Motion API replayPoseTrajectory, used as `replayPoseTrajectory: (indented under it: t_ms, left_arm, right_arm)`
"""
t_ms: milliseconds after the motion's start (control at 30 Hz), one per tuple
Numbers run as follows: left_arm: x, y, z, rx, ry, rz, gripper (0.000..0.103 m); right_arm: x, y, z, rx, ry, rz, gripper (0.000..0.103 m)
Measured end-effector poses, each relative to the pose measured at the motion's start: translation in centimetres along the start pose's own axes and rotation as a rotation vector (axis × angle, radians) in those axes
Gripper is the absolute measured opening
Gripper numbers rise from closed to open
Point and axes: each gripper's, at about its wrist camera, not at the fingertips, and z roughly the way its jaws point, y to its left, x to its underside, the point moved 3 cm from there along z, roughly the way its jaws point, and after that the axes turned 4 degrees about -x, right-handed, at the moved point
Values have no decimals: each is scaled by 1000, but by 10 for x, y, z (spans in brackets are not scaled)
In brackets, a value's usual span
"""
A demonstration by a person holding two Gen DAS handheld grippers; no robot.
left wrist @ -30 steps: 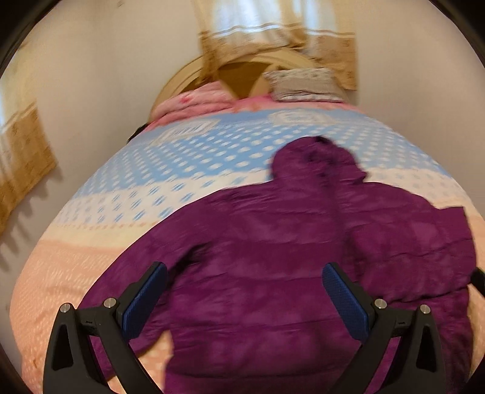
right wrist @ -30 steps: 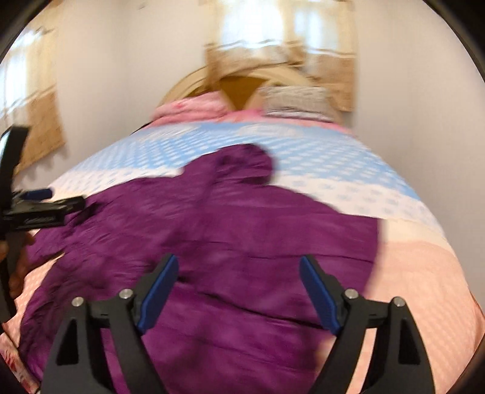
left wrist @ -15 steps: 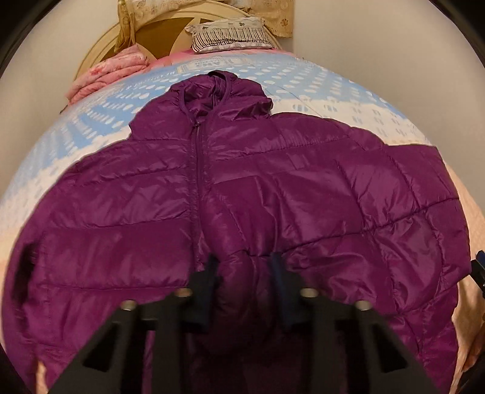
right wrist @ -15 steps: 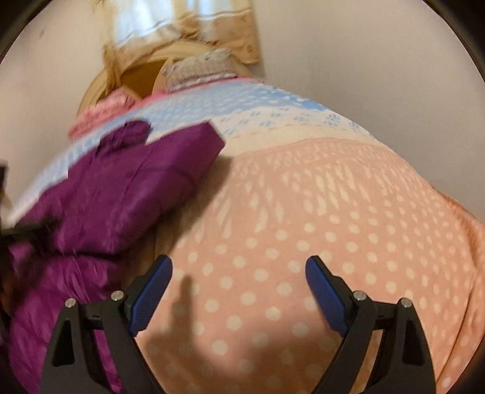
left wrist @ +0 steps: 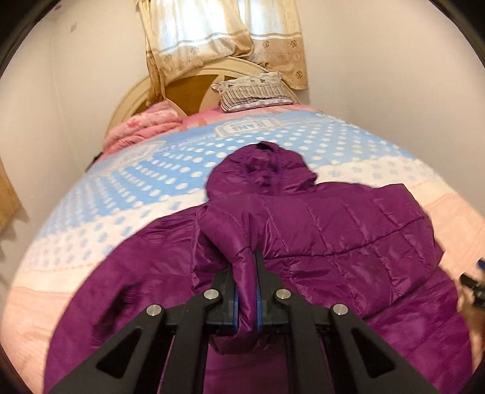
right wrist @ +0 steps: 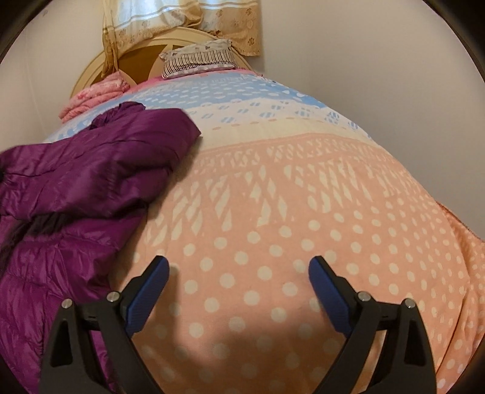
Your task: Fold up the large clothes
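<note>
Pinching a ridge of the purple jacket (left wrist: pixel 348 230), your left gripper (left wrist: pixel 245 291) sits at the lower centre of the left wrist view; its jaws have just been closing and now stand together with a fold of the shiny quilted fabric clamped between the blue pads (left wrist: pixel 258 306). You can see the jacket spread across the lower half of that frame on the bed cover (left wrist: pixel 121 194), its hood (left wrist: pixel 263 169) pointing up toward the headboard (left wrist: pixel 185 88), and one side of it folded over the body. At the right edge of the frame a dark, blurred piece of your other tool shows, too unclear to read

In the right wrist view your right gripper (right wrist: pixel 239 288) hangs over the pink dotted part of the bed cover (right wrist: pixel 272 212) in the lower centre, its jaws wide apart with nothing between the pads. The jacket (right wrist: pixel 91 169) lies at the left of that frame, bunched in layers, well clear of those fingers. A striped pillow (right wrist: pixel 200 57) and a folded pink blanket (right wrist: pixel 97 94) rest at the top, near the headboard, under the curtain (right wrist: pixel 188 18)
</note>
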Motion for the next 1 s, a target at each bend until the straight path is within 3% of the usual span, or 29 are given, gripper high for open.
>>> replayPoseTrajectory:
  t_ms: [233,333,433,467,500,533,567,600,667,800,1000]
  left_arm:
    - [33,10,37,-78,77,5,9]
    - [40,9,53,-97,135,-14,10]
    - [38,19,46,-115,120,-79,21]
    - [36,23,41,-134,99,-99,32]
    - [35,26,36,-151,80,-112,52]
    - [31,31,31,-179,53,-135,65]
    - [27,36,27,-199,31,-155,83]
    - [25,38,26,-206,16,-171,86]
    - [22,41,31,-204,16,-180,86]
    - [31,35,60,-300,100,-113,86]
    - [52,40,86,-276,185,-141,87]
  right_arm:
    - [1,7,0,14,18,-47,95]
    - [-5,12,-7,-63,20,-50,77]
    - [-23,25,-13,-115,18,-48,58]
    - [-32,29,-14,-129,8,-45,53]
    - [-43,35,-15,-150,-4,-39,51]
    - [-54,41,-14,-170,-19,-34,51]
    - [-63,47,-12,-179,-31,-36,50]
    - [-72,55,-8,-188,-43,-47,50]
    - [-88,74,5,-208,-56,-72,50]
    - [-90,103,34,-220,-20,-105,50]
    - [-62,128,71,-180,30,-189,50]
